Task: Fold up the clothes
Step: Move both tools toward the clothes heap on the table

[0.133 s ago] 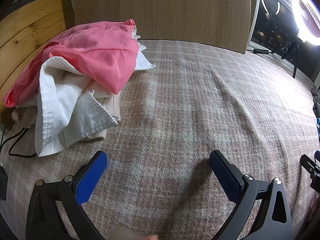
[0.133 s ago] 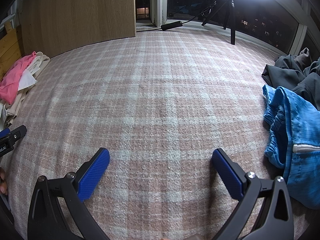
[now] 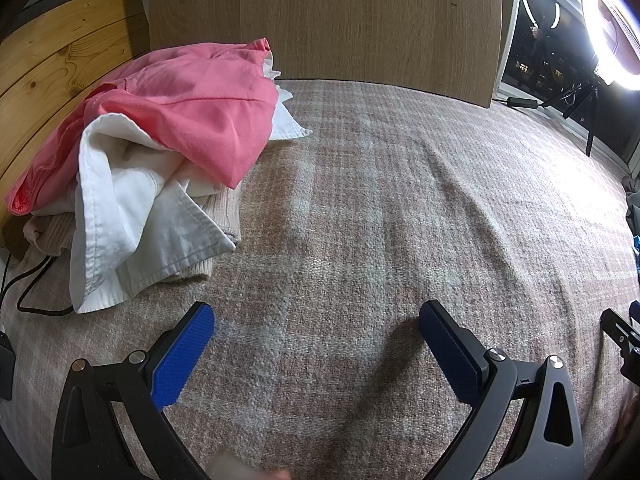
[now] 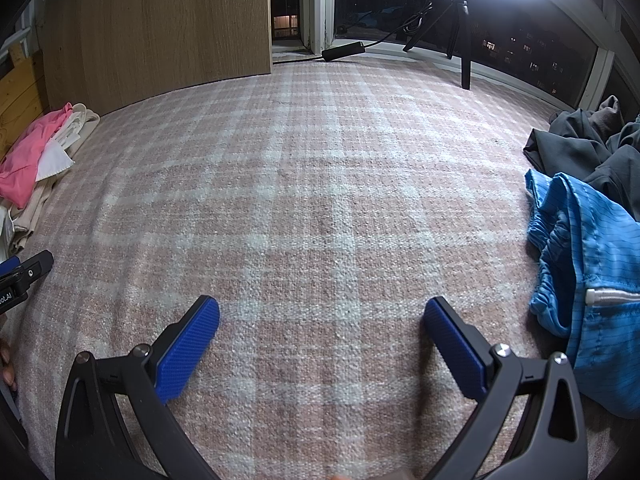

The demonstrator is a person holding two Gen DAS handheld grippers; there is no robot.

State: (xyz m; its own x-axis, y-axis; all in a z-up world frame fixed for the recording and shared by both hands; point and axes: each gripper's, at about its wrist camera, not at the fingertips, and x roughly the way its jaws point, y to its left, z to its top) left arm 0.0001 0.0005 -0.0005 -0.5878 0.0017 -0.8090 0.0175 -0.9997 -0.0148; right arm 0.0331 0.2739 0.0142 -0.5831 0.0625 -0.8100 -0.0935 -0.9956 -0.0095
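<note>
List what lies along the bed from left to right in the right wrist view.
pink garment → white garment → bare plaid blanket → blue striped garment, with the grey garment behind it.

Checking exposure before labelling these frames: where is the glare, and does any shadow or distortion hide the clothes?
Left wrist view: ring light blown out top right; fisheye bends the wooden panel; pink garment evenly lit.
Right wrist view: the light glares top right; blue garment clear, grey clothes dim.
</note>
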